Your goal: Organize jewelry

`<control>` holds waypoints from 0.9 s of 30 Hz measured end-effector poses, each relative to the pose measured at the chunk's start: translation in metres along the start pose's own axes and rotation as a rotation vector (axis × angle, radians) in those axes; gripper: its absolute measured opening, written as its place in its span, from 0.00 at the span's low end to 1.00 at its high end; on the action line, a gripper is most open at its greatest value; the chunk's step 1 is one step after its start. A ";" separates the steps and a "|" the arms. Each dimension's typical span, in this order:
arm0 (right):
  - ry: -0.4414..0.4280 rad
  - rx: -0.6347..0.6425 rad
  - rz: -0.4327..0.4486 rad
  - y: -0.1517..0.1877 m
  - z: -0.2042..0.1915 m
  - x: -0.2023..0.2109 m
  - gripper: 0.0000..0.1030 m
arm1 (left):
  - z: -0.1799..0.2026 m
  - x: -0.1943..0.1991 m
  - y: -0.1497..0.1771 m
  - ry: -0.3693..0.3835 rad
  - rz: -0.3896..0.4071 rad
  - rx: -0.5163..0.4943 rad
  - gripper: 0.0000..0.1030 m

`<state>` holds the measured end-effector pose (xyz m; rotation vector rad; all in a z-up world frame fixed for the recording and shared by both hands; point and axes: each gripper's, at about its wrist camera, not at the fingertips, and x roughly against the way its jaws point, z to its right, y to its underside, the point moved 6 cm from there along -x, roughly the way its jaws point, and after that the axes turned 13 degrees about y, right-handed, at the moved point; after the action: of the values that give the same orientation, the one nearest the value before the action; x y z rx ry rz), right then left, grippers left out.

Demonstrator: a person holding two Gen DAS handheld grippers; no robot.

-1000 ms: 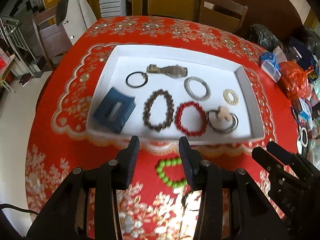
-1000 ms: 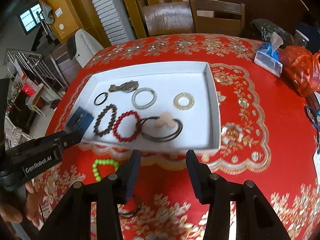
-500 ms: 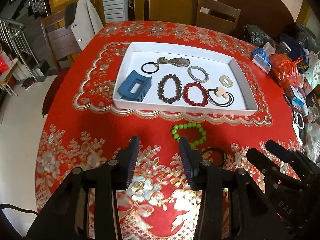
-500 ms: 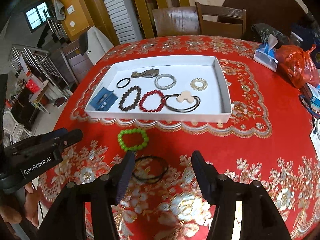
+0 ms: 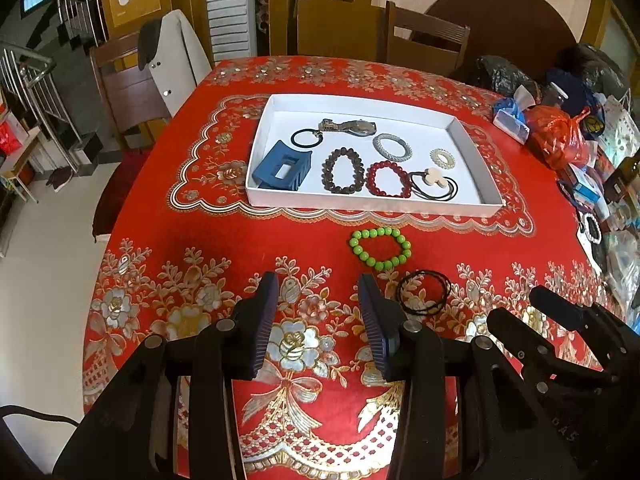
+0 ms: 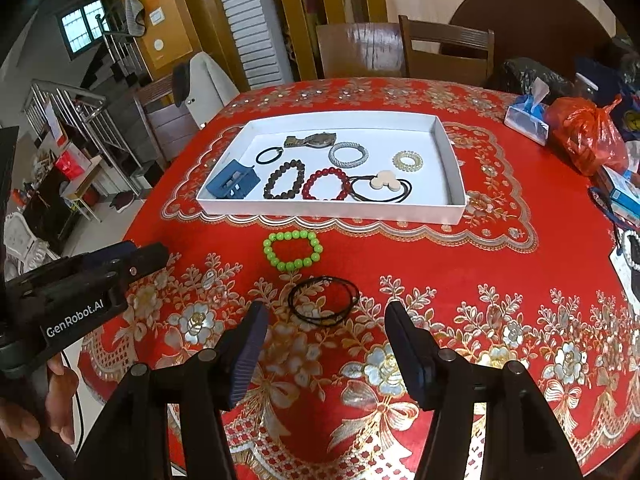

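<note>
A white tray [image 5: 476, 152] [image 6: 450, 160] on the red tablecloth holds a blue hair claw [image 5: 282, 166], brown bead bracelet [image 5: 343, 171], red bead bracelet [image 5: 387, 179], hair ties and several other pieces. A green bead bracelet [image 5: 380, 248] [image 6: 293, 250] and a black cord loop [image 5: 424, 292] [image 6: 324, 300] lie on the cloth in front of the tray. My left gripper [image 5: 318, 288] is open and empty, left of the cord. My right gripper [image 6: 326, 318] is open and empty, just behind the cord loop.
An orange plastic bag [image 6: 584, 136], a tissue pack [image 6: 526, 118] and assorted clutter [image 5: 608, 184] fill the table's right side. Wooden chairs [image 6: 444, 52] stand behind the table. The table edge drops to the floor on the left [image 5: 48, 240].
Both grippers have pulled back from the tray toward the table's near edge. The green bracelet and black cord loop now lie ahead of them. Both stay open.
</note>
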<state>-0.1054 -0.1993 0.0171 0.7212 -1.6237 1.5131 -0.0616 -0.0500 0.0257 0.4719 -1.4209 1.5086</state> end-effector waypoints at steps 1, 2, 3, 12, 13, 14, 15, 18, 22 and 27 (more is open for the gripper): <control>0.001 0.000 -0.003 0.002 0.000 0.000 0.57 | 0.001 0.001 0.002 -0.001 0.000 -0.003 0.39; 0.000 -0.001 -0.005 0.003 0.000 0.000 0.57 | 0.000 0.001 0.003 -0.001 0.000 -0.004 0.39; -0.001 -0.002 -0.007 0.004 0.000 0.000 0.57 | 0.000 0.002 0.004 0.000 -0.002 -0.006 0.39; 0.007 -0.006 -0.025 0.012 0.003 -0.004 0.57 | 0.003 -0.001 0.009 -0.003 -0.015 -0.019 0.40; 0.007 -0.009 -0.033 0.013 0.005 -0.007 0.57 | 0.001 -0.003 0.010 -0.001 -0.024 -0.013 0.40; 0.007 -0.012 -0.041 0.014 0.007 -0.011 0.58 | -0.001 -0.005 0.011 0.001 -0.034 -0.004 0.40; 0.008 -0.013 -0.049 0.015 0.008 -0.015 0.58 | -0.003 -0.008 0.012 0.003 -0.043 0.008 0.40; 0.018 -0.021 -0.086 0.017 0.014 -0.035 0.58 | -0.011 -0.016 0.015 0.007 -0.073 0.042 0.40; 0.005 -0.013 -0.106 0.011 0.017 -0.062 0.58 | -0.021 -0.029 0.017 0.010 -0.110 0.098 0.40; -0.001 0.050 -0.124 0.003 0.007 -0.092 0.49 | -0.030 -0.044 0.016 0.018 -0.141 0.166 0.40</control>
<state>-0.0605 -0.2152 -0.0619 0.8347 -1.5173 1.4690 -0.0449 -0.0362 -0.0252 0.6449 -1.2273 1.5179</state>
